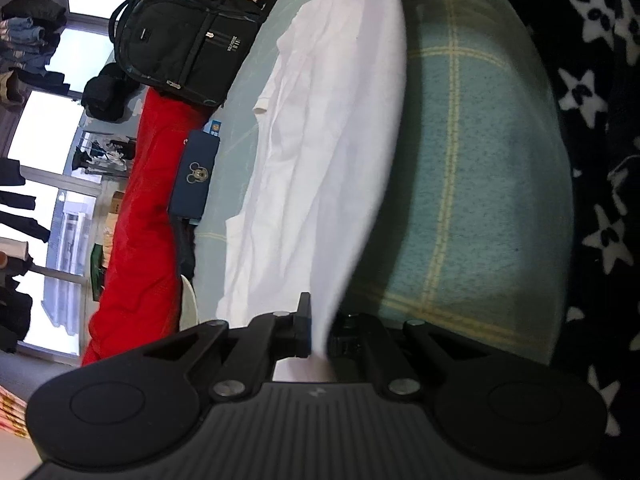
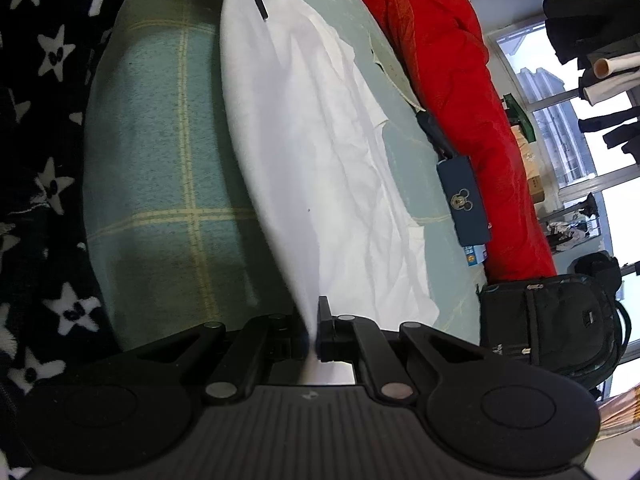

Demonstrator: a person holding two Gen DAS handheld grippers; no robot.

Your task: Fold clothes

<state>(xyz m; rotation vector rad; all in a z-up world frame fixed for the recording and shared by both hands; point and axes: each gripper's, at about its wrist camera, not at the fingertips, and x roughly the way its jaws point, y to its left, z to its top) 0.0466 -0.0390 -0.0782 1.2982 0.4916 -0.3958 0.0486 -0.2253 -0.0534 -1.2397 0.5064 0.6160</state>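
In the left wrist view, from the left, a black backpack [image 1: 184, 40] stands at the far edge of the bed [image 1: 472, 184], its zips drawn, so what it holds I cannot tell. Beside it lie a red garment [image 1: 148, 208] and a small blue purse [image 1: 195, 176], also closed. The white garment [image 1: 320, 152] lies partly flat on the bed, and its near edge is lifted. The left gripper [image 1: 319, 336] has its fingers clamped on one end of this edge, the right gripper [image 2: 312, 336] on the other. I judge the fold is only beginning: the edge is raised but not yet laid over, and the other folds remain
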